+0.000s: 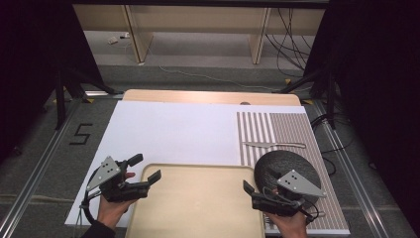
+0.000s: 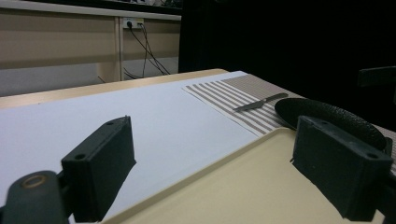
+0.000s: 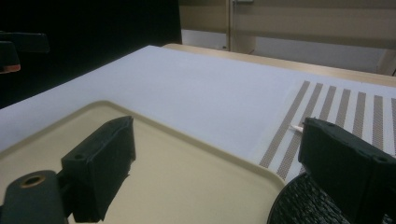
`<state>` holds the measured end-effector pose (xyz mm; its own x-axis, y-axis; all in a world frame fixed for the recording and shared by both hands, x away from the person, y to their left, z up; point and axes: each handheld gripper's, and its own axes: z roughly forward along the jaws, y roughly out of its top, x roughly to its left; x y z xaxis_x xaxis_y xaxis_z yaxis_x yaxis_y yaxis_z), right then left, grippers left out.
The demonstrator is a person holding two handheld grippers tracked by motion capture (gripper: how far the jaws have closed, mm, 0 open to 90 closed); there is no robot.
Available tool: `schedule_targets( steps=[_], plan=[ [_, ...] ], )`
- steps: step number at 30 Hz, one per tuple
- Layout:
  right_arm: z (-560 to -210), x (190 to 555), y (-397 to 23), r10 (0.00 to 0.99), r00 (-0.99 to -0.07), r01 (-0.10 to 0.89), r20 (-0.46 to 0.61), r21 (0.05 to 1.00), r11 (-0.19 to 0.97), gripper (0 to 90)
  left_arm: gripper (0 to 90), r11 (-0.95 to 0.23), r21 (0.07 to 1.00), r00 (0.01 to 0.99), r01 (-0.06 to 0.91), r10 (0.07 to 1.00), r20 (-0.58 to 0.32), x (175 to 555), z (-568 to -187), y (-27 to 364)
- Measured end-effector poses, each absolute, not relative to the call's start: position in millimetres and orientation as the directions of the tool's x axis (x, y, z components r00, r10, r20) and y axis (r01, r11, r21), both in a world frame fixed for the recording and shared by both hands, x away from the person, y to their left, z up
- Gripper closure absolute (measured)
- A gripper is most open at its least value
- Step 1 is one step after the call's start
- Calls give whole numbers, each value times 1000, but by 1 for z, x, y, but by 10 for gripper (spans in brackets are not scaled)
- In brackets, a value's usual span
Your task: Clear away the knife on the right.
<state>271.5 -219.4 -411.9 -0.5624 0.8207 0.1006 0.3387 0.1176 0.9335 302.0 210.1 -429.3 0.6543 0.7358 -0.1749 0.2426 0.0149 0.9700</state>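
Surface (image 1: 173,129): beige tray (image 1: 198,208) at 6 o'clock; left hand-held gripper (image 1: 147,173) and right hand-held gripper (image 1: 252,191) flank it, jaws wide apart, empty; dark plate (image 1: 287,166), knife (image 1: 275,145) at 3 o'clock.

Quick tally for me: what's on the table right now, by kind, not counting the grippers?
Beige tray: 1
Black round plate: 1
Knife: 1
Striped placemat: 1
White sheet covering the table: 1
Total: 5
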Motion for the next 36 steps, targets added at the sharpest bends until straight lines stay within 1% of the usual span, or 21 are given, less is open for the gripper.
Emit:
schedule_targets(
  steps=[4, 6, 9, 11, 12, 15, 16, 19, 24, 28, 29, 31, 32, 34, 36],
  plan=[
    [-412, 271, -220, 826, -556, 341, 99, 933, 117, 119, 123, 12, 970, 656, 242, 735, -173, 302, -429, 210],
    [-412, 272, -221, 827, -555, 324, 88, 939, 117, 119, 123, 11, 970, 656, 244, 734, -174, 302, -429, 210],
    [-411, 272, -222, 822, -558, 343, 117, 934, 100, 119, 123, 11, 970, 657, 244, 733, -174, 302, -429, 210],
    [-411, 273, -222, 825, -553, 331, 116, 939, 90, 119, 123, 12, 970, 656, 244, 734, -175, 302, -429, 210],
    [-410, 272, -224, 824, -554, 344, 118, 934, 97, 119, 123, 12, 970, 656, 245, 735, -175, 302, -429, 210],
    [-410, 274, -225, 834, -543, 318, 101, 944, 93, 119, 123, 18, 970, 657, 244, 732, -179, 303, -430, 210],
    [-408, 274, -228, 837, -538, 337, 102, 936, 103, 119, 123, 20, 970, 661, 243, 728, -180, 303, -430, 210],
    [-405, 276, -234, 840, -533, 347, 107, 933, 101, 119, 123, 8, 968, 659, 251, 731, -177, 303, -430, 209],
    [-404, 283, -243, 852, -514, 342, 98, 934, 98, 118, 123, 6, 967, 660, 253, 730, -178, 303, -431, 209],
    [-401, 288, -253, 856, -503, 369, 117, 925, 91, 119, 123, 10, 967, 659, 254, 730, -180, 304, -431, 210],
    [-401, 290, -255, 858, -504, 357, 104, 929, 97, 119, 123, 12, 967, 660, 253, 729, -182, 304, -431, 209],
    [-399, 292, -258, 856, -505, 392, 108, 912, 116, 119, 123, 12, 967, 660, 255, 729, -183, 304, -432, 209],
    [-399, 294, -259, 857, -506, 377, 98, 919, 117, 119, 123, 8, 966, 658, 257, 731, -181, 304, -432, 209],
    [-398, 296, -261, 858, -503, 393, 106, 912, 118, 118, 123, 8, 966, 658, 259, 731, -183, 304, -432, 209],
    [-399, 300, -264, 857, -505, 385, 98, 915, 123, 119, 123, 8, 965, 658, 261, 730, -184, 304, -432, 209]
  ],
)
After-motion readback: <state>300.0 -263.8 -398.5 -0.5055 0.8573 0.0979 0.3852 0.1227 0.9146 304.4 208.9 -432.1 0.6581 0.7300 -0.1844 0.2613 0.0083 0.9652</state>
